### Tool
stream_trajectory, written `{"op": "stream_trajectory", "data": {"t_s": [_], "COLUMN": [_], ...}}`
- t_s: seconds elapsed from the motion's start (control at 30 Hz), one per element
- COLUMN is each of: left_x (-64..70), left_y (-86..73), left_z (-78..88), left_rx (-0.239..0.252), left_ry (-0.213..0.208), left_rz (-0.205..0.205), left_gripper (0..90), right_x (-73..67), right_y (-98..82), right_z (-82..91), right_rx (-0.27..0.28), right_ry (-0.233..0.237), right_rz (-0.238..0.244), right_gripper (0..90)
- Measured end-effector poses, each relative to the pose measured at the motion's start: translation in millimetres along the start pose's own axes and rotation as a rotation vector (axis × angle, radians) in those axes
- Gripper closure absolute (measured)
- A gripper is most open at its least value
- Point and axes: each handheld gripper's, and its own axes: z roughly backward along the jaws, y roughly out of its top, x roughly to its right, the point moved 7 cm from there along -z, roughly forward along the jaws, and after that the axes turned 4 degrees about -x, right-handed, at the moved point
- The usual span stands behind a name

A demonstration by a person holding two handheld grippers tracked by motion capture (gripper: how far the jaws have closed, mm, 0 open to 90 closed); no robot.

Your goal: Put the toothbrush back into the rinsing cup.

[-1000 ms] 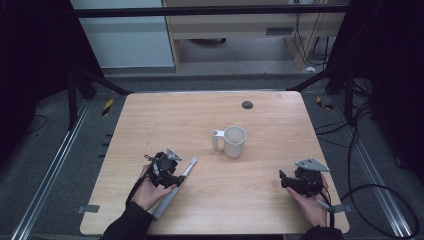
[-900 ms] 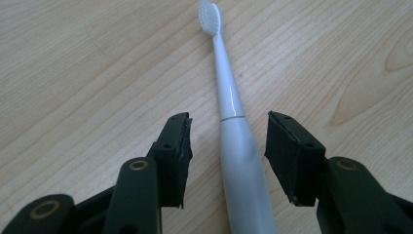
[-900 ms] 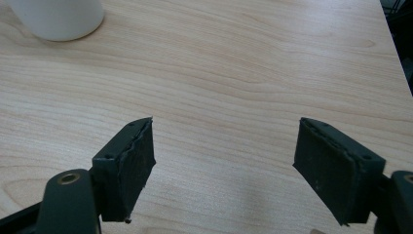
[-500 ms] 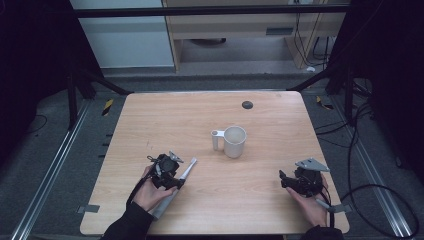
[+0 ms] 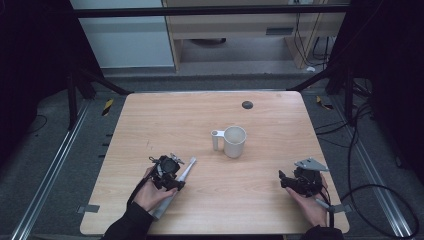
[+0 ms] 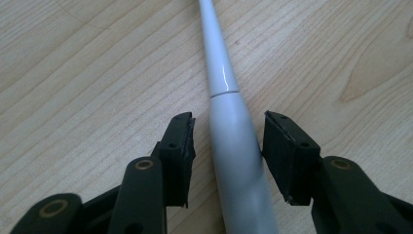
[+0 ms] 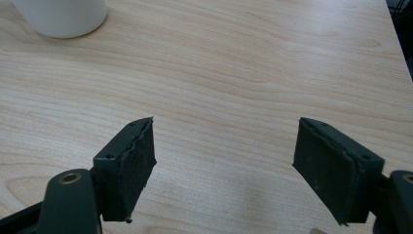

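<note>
— Lying on the table (image 5: 260,200) near its front left, a slim grey-white handle (image 6: 234,146) is straddled by the left tool (image 6: 226,156), spread, jaws not yet closed.

— Light, stiff, glossy plastic is judged; slipping is likely. The thicker body is best taken, not the tapered neck. The right tool (image 7: 226,163) is held wide, empty; a white mug (image 5: 234,141) stands mid-table.
</note>
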Motion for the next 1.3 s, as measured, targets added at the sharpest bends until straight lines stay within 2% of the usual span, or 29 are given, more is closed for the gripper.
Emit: {"op": "stream_trajectory", "data": {"t_s": [0.63, 0.87, 1.1, 1.3], "left_x": [2.1, 2.5, 1.6, 0.8], "left_y": [-0.3, 0.4, 1.1, -1.5], "left_z": [-5.3, -5.5, -5.0, -1.9], "left_rx": [-0.019, -0.024, -0.056, -0.069], "left_ry": [-0.042, -0.040, -0.044, -0.028], "left_rz": [0.016, 0.007, -0.002, -0.021], "left_gripper": [64.3, 65.6, 66.4, 66.7], "right_x": [-0.4, -0.7, -1.0, 0.2], "right_y": [-0.2, 0.0, -0.2, -0.5], "right_z": [-0.6, -0.8, -1.2, -1.0], "right_rx": [-0.006, -0.005, -0.007, -0.009], "right_ry": [0.001, 0.002, 0.004, 0.002], "right_rz": [0.008, 0.005, 0.005, 0.002], "right_gripper": [23.1, 23.1, 23.0, 23.1]}}
